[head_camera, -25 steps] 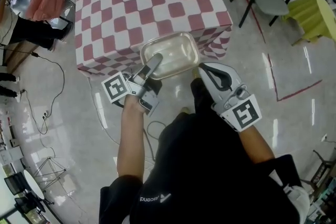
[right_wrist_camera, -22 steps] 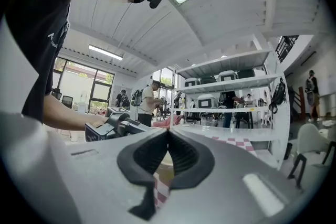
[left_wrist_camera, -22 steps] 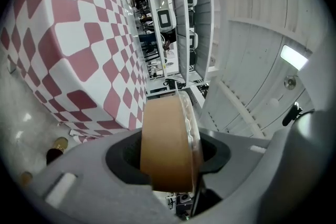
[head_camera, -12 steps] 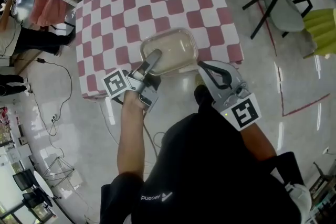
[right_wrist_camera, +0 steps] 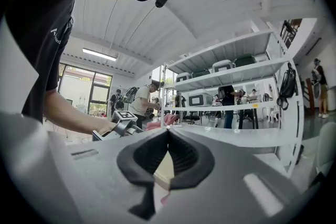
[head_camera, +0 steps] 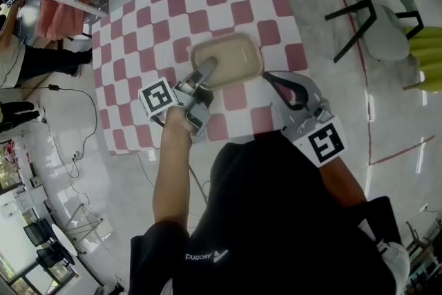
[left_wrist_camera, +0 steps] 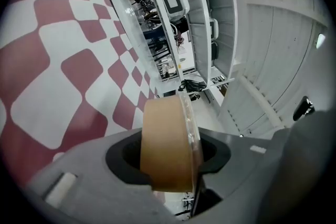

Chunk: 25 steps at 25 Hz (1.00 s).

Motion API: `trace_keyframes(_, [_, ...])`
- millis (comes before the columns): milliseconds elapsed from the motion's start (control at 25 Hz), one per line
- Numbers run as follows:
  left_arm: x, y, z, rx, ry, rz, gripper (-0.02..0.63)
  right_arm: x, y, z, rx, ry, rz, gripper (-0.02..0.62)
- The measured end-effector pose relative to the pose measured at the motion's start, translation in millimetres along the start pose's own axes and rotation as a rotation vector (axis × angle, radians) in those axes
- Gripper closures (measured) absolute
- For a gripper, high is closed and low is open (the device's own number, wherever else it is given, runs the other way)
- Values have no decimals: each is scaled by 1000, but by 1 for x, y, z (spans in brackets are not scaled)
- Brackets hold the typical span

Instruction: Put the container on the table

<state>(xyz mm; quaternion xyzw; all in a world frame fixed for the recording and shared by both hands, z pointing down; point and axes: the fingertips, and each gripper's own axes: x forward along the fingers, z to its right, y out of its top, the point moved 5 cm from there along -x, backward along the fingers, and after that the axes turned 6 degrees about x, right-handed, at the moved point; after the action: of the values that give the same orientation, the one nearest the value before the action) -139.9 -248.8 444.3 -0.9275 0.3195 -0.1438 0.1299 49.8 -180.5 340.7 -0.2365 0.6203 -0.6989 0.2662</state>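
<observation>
The only print is a small white logo on the person's black shirt (head_camera: 204,257), which seems to read "Ascend". Each gripper carries a cube with bold black-and-white square markers.

The container (head_camera: 228,59) is a shallow, clear plastic tub, oblong with rounded corners and a thin lip, showing beige. It sits in the upper middle of the head view, over the table (head_camera: 131,45). Whether its base touches the cloth, I cannot tell. The cloth is matte, with dusty-red and white checks.

The left gripper (head_camera: 205,70) is made of smooth grey plastic with black ribbed pads. It is clamped at a middling width on the tub's near-left wall, and in the left gripper view the beige wall fills the gap between the pads.

The right gripper (head_camera: 268,77) meets the tub's near-right corner. Its jaws are drawn almost together, tips meeting, with a beige sliver of the tub between the pads.

The floor (head_camera: 76,148) is glossy and pale, crossed by a red tape line (head_camera: 359,65). A pale green chair (head_camera: 387,10) on black legs stands at the upper right.
</observation>
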Motion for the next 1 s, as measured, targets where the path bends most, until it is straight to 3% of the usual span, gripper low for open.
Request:
trace_keyframes(240, [34,23,-33,63,122,-58,405,14,-6,25,29,-18,-24,592])
trace_keyframes(680, [59,37,-59,89,186,-178,393,21,-2,23,37,-139,-2,592])
trace_keyframes(1000, [56,37,-60,274,282,-226,238,16,-5,16,28,-184,-7,592])
